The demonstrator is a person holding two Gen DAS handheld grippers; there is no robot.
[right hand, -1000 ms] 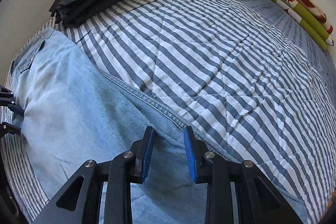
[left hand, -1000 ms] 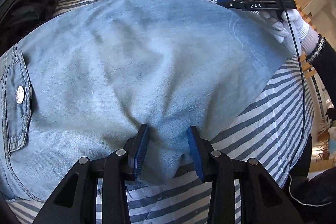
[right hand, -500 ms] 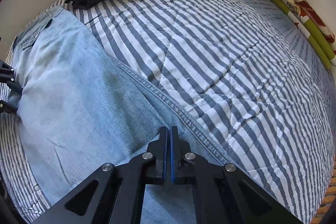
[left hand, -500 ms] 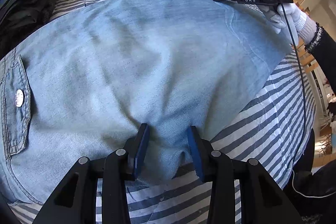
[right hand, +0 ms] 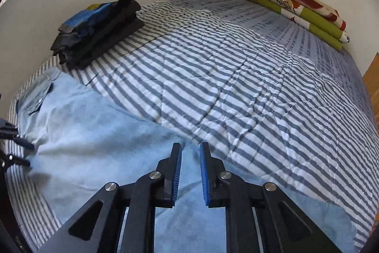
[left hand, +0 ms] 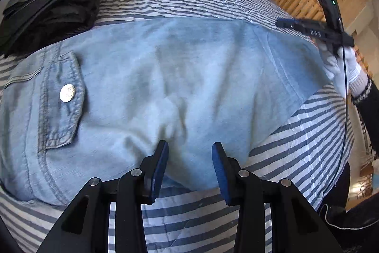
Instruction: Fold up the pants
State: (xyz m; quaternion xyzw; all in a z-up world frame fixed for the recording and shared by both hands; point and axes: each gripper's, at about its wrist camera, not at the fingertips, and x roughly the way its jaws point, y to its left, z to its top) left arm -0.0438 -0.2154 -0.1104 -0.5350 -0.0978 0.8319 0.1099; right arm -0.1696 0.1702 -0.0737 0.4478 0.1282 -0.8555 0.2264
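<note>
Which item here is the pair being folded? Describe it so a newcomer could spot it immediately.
On the striped bed, look at the near edge, in front of the dark folded stack by the wall. The jeans lie spread flat there. They alone are pale blue denim, with a flapped pocket and silver button.

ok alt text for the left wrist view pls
Light blue jeans lie spread across a striped bedspread, the open left gripper at their near edge. A gloved hand holds the right gripper at far right.

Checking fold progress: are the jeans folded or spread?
Partly folded: the jeans lie flat on the bed, legs seemingly stacked lengthwise; no crosswise fold shows.
</note>
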